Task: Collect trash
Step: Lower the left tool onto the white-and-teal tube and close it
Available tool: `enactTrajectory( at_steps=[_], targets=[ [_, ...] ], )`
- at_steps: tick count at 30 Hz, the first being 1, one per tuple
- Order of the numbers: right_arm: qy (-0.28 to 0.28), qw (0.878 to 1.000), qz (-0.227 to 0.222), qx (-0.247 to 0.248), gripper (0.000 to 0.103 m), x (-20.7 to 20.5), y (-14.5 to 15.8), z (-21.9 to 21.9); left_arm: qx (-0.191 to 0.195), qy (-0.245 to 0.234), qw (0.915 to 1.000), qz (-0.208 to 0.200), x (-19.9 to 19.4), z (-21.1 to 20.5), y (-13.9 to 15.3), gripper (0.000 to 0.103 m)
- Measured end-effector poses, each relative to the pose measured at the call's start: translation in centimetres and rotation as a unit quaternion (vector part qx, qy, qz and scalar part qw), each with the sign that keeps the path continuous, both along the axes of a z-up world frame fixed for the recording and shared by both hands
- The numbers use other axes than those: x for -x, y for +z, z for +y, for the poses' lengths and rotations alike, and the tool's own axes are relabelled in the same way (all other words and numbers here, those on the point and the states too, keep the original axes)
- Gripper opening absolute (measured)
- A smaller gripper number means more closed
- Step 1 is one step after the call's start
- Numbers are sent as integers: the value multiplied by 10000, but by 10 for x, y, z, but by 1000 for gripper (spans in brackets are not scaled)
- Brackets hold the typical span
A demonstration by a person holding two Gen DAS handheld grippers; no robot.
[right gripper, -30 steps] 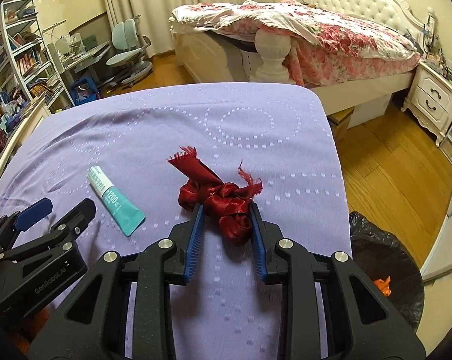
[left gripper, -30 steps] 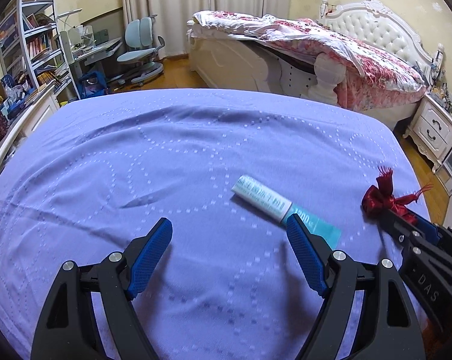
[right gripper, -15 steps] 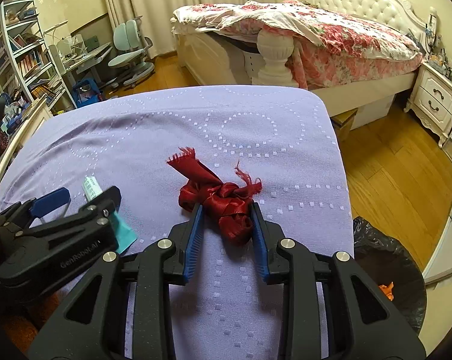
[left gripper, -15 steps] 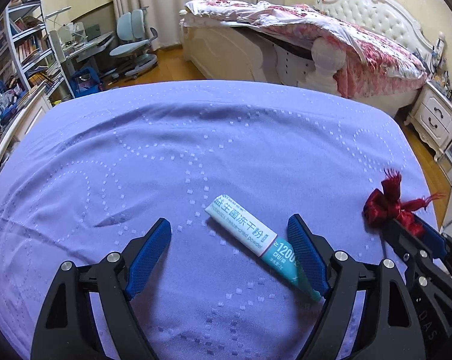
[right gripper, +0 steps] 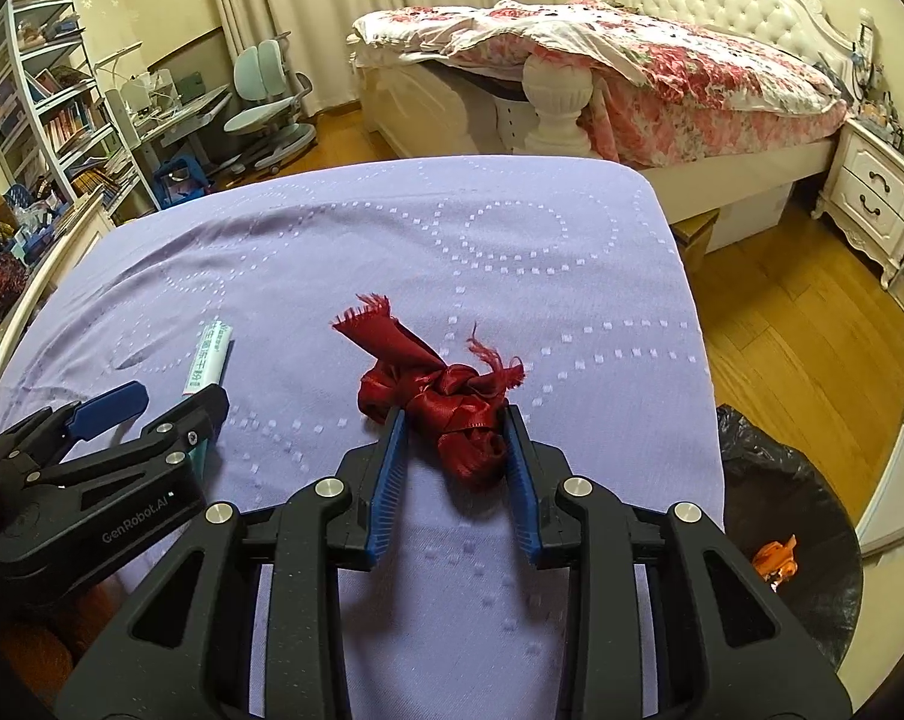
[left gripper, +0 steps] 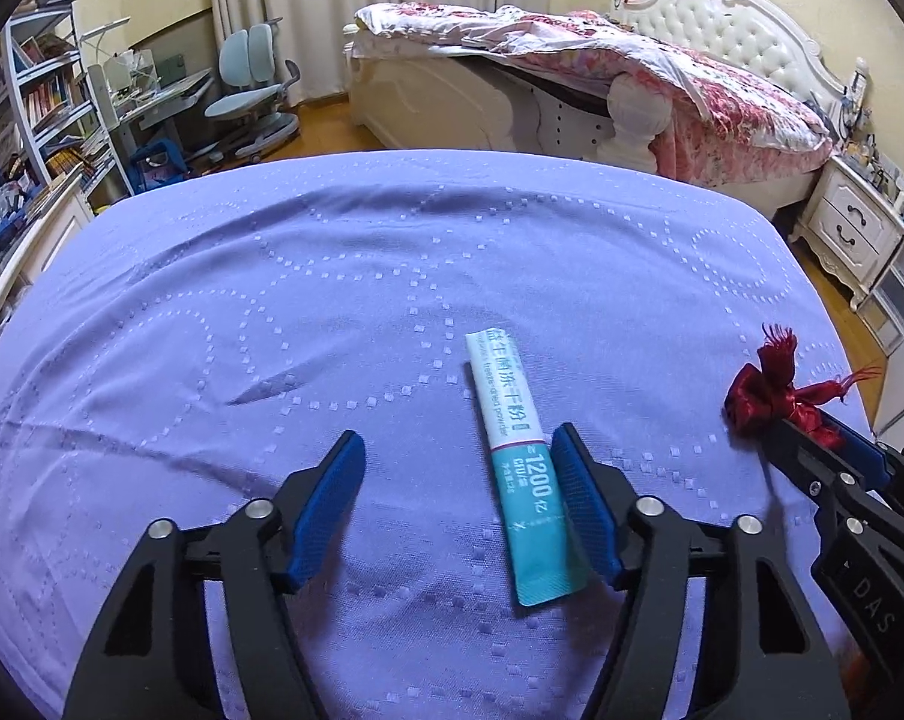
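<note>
On the purple-covered surface (left gripper: 392, 252), the left gripper (left gripper: 458, 480) is closing its blue fingers (left gripper: 332, 492) around a white-and-teal powder sachet (left gripper: 521, 462); the sachet lies flat between them, just beside the right finger, with a gap at the left one. To the right, the right gripper (right gripper: 452, 456) has its fingers clamped on a crumpled red ribbon (right gripper: 446, 396) near the surface's right edge. A black-lined trash bin (right gripper: 776, 480) stands on the wooden floor, low at the right.
</note>
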State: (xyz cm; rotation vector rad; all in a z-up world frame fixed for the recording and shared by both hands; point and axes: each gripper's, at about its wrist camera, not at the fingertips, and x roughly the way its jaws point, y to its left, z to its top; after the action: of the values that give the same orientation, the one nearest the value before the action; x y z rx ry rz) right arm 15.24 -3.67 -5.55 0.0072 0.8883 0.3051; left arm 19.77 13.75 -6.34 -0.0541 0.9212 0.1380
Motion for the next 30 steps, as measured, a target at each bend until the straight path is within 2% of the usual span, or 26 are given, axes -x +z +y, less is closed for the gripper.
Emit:
enactTrajectory(
  at_steps=[2, 4, 10, 21, 30],
  targets=[
    [-5, 10000, 1, -11, 32, 3, 0, 0, -35, -100, 9999, -46, 0, -3, 1, 54],
    [-15, 10000, 5, -15, 32, 5, -1, 1, -122, -261, 9995, -107, 2, -10, 1, 41],
    [-15, 10000, -3, -7, 32, 8, -1, 0, -160, -423, 9989, -139, 6, -13, 1, 24],
    [-14, 10000, 3, -17, 31, 11, 0, 0, 3, -431, 9989, -175, 22, -10, 2, 20],
    [-43, 9999, 9, -144, 29, 39, 0, -7, 231, -321, 9991, -178, 48, -5, 3, 19]
  ],
)
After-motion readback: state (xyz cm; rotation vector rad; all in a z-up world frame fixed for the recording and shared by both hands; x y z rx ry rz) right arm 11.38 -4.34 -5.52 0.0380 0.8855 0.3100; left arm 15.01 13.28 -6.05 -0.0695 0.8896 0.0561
